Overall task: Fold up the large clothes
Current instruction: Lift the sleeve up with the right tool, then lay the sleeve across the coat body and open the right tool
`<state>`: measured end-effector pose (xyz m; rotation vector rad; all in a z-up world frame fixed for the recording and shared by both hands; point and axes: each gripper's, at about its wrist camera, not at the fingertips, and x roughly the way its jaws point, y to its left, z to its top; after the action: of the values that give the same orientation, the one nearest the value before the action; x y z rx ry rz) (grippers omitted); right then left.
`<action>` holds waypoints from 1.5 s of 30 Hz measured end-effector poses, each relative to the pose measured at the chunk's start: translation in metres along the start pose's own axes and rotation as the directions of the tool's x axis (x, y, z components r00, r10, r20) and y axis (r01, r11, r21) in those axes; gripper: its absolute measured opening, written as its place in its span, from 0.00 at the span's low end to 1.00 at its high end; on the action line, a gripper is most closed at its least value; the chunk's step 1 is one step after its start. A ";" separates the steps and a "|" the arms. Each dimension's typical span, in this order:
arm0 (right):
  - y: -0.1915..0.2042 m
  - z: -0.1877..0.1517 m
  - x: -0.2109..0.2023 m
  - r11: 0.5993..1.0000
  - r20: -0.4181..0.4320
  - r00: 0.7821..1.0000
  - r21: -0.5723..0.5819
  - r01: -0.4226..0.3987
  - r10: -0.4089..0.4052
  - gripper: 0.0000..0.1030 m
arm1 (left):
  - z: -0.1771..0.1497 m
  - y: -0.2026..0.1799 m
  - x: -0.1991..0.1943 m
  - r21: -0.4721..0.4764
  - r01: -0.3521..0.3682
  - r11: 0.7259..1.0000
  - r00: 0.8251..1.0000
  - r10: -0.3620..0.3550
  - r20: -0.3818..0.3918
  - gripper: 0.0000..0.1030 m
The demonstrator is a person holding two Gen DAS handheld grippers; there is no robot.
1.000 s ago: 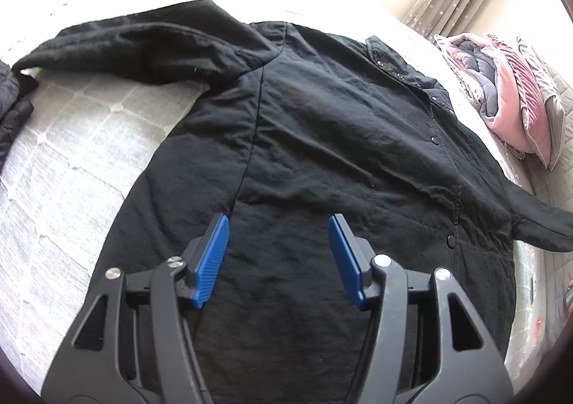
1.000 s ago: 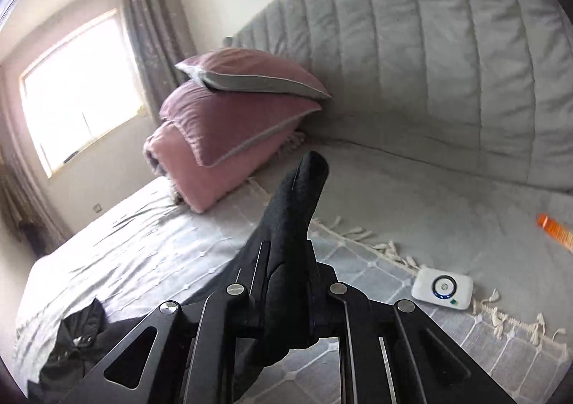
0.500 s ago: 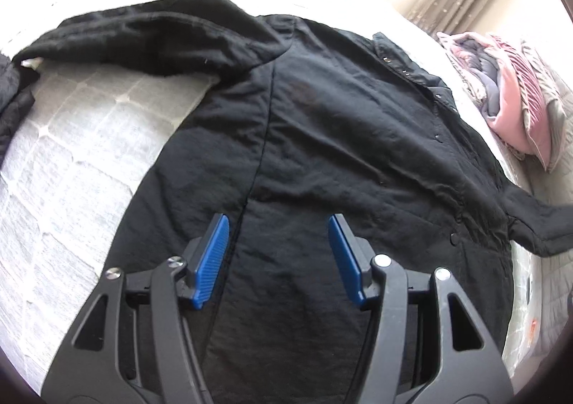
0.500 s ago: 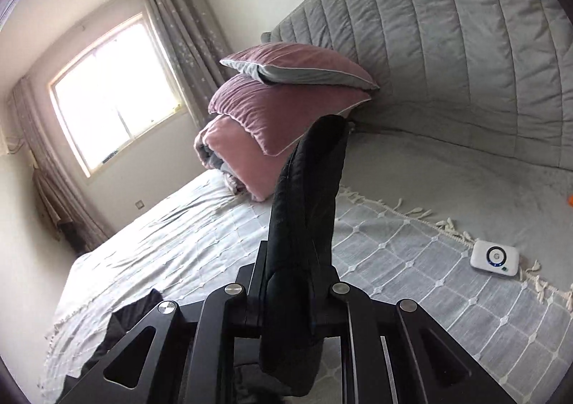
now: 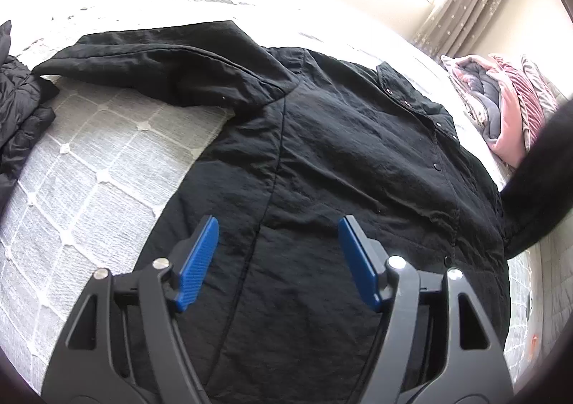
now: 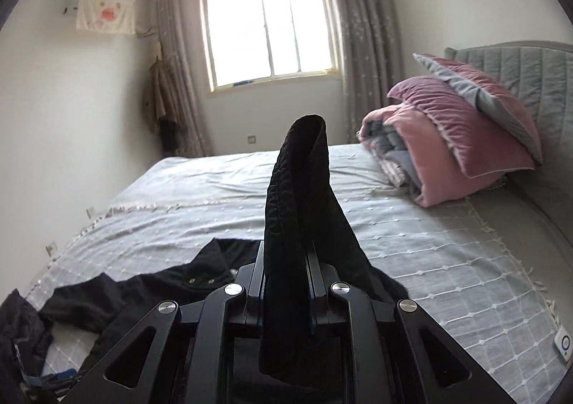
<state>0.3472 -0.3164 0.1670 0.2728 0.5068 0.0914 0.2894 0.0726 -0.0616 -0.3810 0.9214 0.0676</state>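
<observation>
A large black jacket (image 5: 340, 160) lies spread on the grey quilted bedspread (image 5: 89, 171), one sleeve (image 5: 161, 71) stretched out to the left. My left gripper (image 5: 277, 253) hovers over its lower body, its blue pads (image 5: 198, 261) apart and its jaws opening, with nothing between them. The jacket's other sleeve (image 6: 301, 210) stands up in the right wrist view, and my right gripper (image 6: 286, 261) is shut on it. That raised sleeve (image 5: 537, 175) shows dark at the right edge of the left wrist view.
Another black garment (image 5: 18, 117) lies bunched at the left edge of the bed. Pink and grey pillows (image 6: 465, 139) are stacked against the grey headboard (image 6: 537, 82). A small white device (image 6: 564, 345) lies on the bedspread at the right. A window (image 6: 268, 28) is behind the bed.
My right gripper has swung left and upward with the sleeve, from facing the headboard to facing the window. The left gripper's pads stand a little wider apart.
</observation>
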 end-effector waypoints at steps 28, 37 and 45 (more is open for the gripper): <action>0.137 -0.152 0.122 0.942 -0.348 0.924 -0.226 -0.248 0.160 0.65 | 0.008 0.011 0.009 -0.066 0.033 0.997 0.999 -0.035 -0.025 0.69; 0.096 -0.183 0.148 0.944 -0.510 0.860 -0.276 -0.181 0.016 0.33 | 0.006 -0.002 0.014 -0.026 -0.009 1.000 1.000 0.008 -0.026 0.69; 0.129 -0.196 0.173 0.961 -0.496 0.867 -0.219 -0.169 0.039 0.24 | 0.007 0.007 0.018 -0.051 -0.003 0.999 0.999 0.001 -0.041 0.69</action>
<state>0.3994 -0.1196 -0.0425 0.0165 0.9779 0.3374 0.3037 0.0793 -0.0737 -0.4303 0.9620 0.0861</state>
